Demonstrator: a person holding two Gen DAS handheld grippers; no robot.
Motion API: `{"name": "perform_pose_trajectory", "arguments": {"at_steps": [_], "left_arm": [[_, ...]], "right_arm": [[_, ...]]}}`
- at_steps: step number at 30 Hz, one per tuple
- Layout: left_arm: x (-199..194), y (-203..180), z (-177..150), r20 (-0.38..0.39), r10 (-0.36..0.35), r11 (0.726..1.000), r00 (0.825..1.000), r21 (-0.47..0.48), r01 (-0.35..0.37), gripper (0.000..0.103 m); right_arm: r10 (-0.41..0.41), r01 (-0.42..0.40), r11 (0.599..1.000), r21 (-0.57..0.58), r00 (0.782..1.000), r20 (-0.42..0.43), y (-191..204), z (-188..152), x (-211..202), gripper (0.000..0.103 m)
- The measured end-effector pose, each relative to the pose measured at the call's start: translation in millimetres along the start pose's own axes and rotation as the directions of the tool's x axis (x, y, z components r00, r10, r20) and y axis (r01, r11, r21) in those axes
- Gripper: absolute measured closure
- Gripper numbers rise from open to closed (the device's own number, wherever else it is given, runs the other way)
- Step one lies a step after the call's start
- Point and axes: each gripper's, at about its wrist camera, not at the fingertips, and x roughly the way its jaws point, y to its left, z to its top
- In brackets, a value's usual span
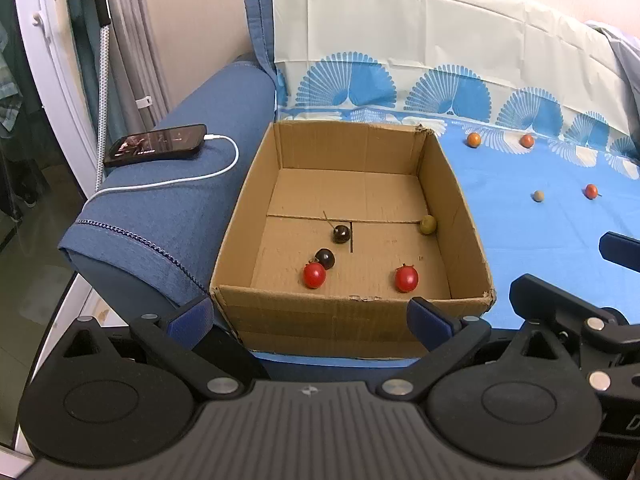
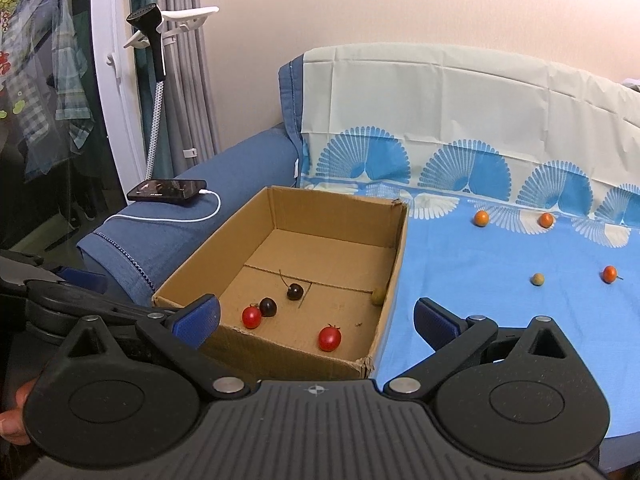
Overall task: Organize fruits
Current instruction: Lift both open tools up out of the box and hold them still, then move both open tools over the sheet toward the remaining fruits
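An open cardboard box (image 1: 352, 312) (image 2: 280, 352) sits on the blue cloth and holds two red tomatoes (image 1: 406, 278) (image 2: 330, 338), two dark cherries (image 1: 342, 234) (image 2: 295, 291) and a green fruit (image 1: 428, 225) (image 2: 377, 297). Several small fruits lie on the cloth to the right: two orange ones (image 1: 473, 139) (image 2: 481, 218) at the back, a pale one (image 1: 539, 196) (image 2: 537, 279) and a red-orange one (image 1: 591, 190) (image 2: 610, 274). My left gripper (image 1: 310, 314) is open and empty just before the box's near wall. My right gripper (image 2: 318, 318) is open and empty over the box's near right corner.
A phone (image 1: 156, 145) (image 2: 168, 191) on a white charging cable (image 1: 192, 179) rests on the blue sofa armrest (image 1: 168, 216) left of the box. A patterned cloth (image 1: 520, 232) covers seat and backrest. A garment steamer (image 2: 154, 40) and curtains stand at the left.
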Motion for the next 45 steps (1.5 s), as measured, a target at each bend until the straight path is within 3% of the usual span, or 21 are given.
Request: {"name": "perform_pose_trajectory", "arguments": {"at_steps": [45], "left_arm": [[16.5, -11.5, 0.0, -0.038, 0.013, 0.999, 0.999, 0.031, -0.012, 0.0]], "right_arm": [[0.004, -0.003, 0.999, 0.038, 1.0, -0.023, -7.0, -7.6, 11.8, 0.001]]}}
